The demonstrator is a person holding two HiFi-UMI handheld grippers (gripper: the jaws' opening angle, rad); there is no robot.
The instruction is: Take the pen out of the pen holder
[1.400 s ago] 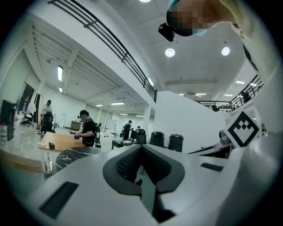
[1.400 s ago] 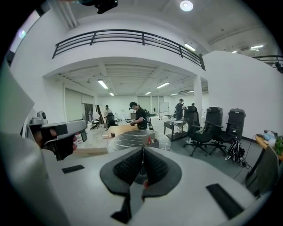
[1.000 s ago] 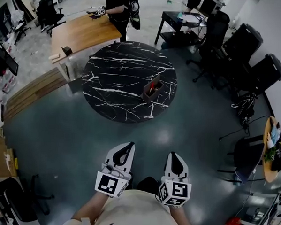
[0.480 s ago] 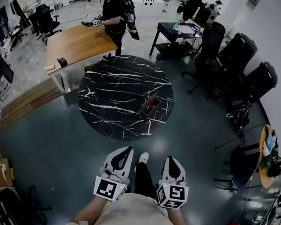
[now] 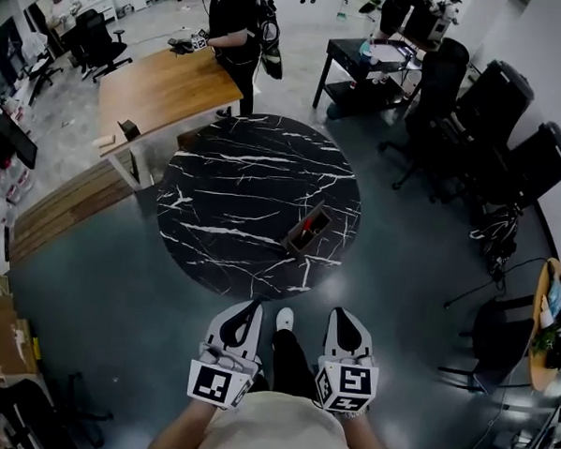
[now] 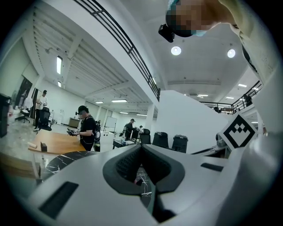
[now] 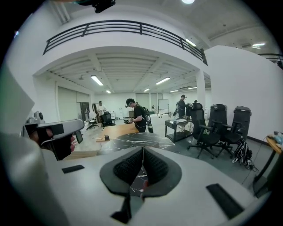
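Note:
A brown pen holder (image 5: 308,232) stands near the front right edge of the round black marble table (image 5: 235,198), with a red pen (image 5: 304,225) showing inside it. My left gripper (image 5: 256,306) and right gripper (image 5: 338,314) are held side by side close to my body, well short of the table. Both are shut and empty, pointing toward the table. In the left gripper view the left gripper (image 6: 141,148) has its jaws pressed together. The right gripper (image 7: 142,152) in the right gripper view looks the same, with the marble table (image 7: 137,139) ahead of it.
A wooden desk (image 5: 161,81) stands behind the table with a person (image 5: 237,19) at it. Black office chairs (image 5: 498,99) and a black desk (image 5: 373,59) line the right side. My white shoe (image 5: 285,318) is on the grey floor between the grippers.
I have stepped closer: the table and pen holder sit lower and nearer in the head view. My foot has come into view. Both grippers stay shut and empty.

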